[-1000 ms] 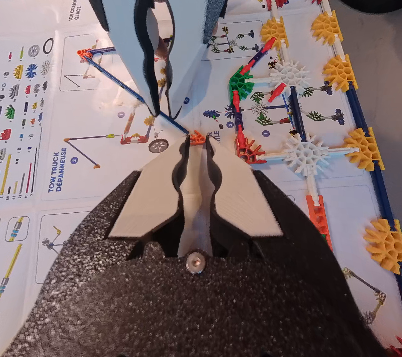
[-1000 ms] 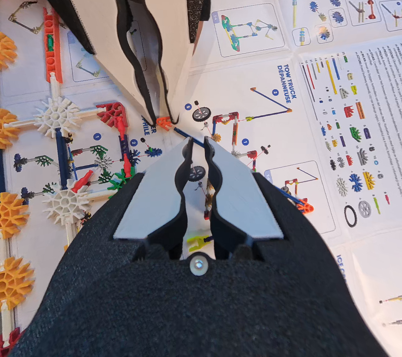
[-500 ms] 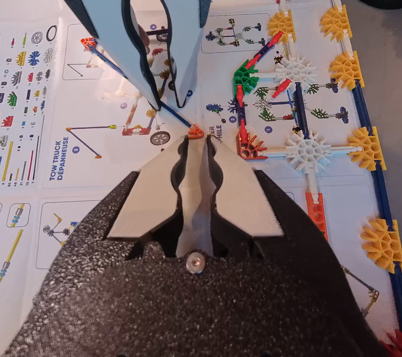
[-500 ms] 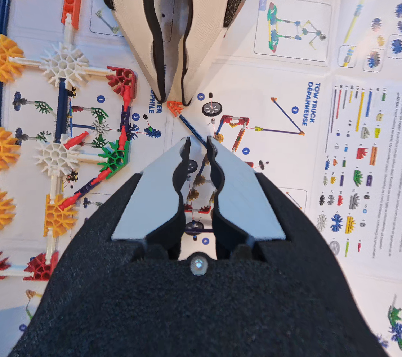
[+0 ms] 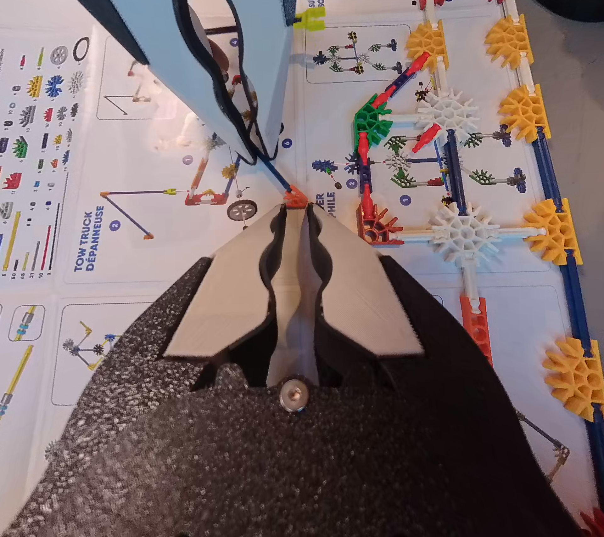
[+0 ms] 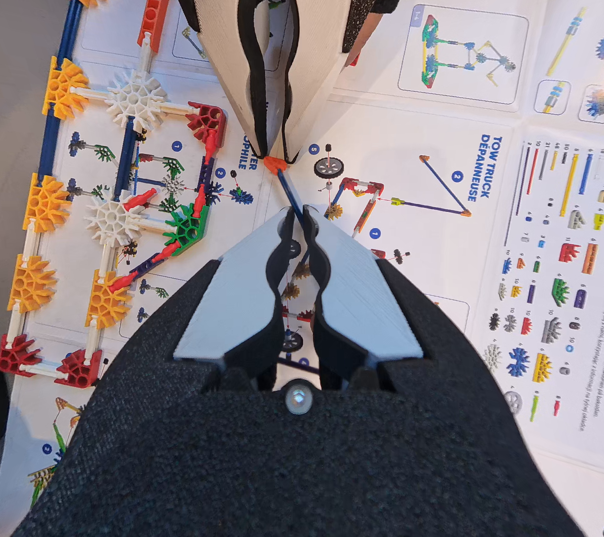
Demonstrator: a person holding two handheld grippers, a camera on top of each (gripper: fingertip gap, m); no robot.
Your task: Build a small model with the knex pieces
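Fingertips of left hand-held gripper [image 5: 295, 206] pinch orange connector [image 5: 295, 196] at frame centre | right hand-held gripper [image 6: 298, 210] clamps thin blue rod [image 6: 289, 191] plugged into it | push along rod's axis, steady | toy frame [image 5: 464, 142] rests on instruction sheet [image 5: 137, 259], upper right.

You get bright, even light in both views. Warm cast on instruction sheet [image 6: 425, 135] toward right edge of right wrist view; cooler white in left wrist view. Soft shadows under gripper fingers [image 5: 228, 292] only. Mild glare patch on sheet upper left in left wrist view. Wide-angle bending at edges, slight blur at corners. Centre sharp; near foam housing grainy.
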